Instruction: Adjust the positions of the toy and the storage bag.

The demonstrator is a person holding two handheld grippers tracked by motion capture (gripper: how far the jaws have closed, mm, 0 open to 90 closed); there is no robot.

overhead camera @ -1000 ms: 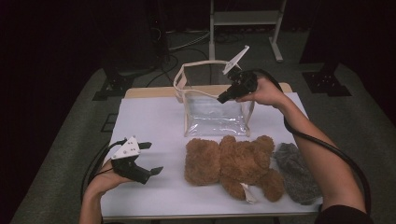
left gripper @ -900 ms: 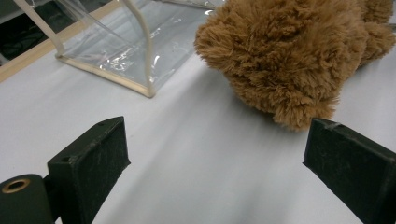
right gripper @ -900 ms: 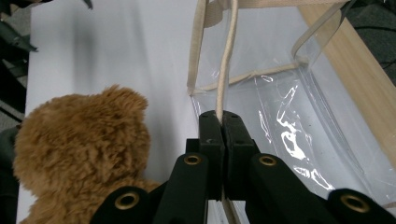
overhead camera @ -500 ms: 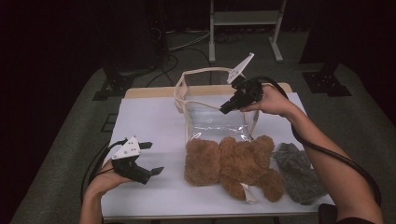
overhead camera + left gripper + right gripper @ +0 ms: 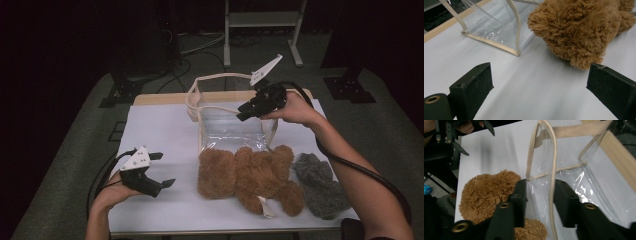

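Right tool sits over the near right corner of the clear zip pouch, jaws just been opening. Right gripper view: the pouch's beige-trimmed rim runs up through the gap between the two pads, daylight on both sides, so released, not pinching. Pouch stands upright at the back-centre of the white tabletop, mouth up, beige strap handle arching over the far side.

Left tool rests low at the front left of the tabletop, well apart from the pouch, jaws spread wide with nothing between them. Left gripper view: bare tabletop between the pads, pouch corner ahead on the left and brown fur ahead on the right.

Brown teddy bear lies flat just in front of the pouch, touching its near wall. Grey knit item lies right of the bear, touching its leg; cannot tell what it is, hat or sock.
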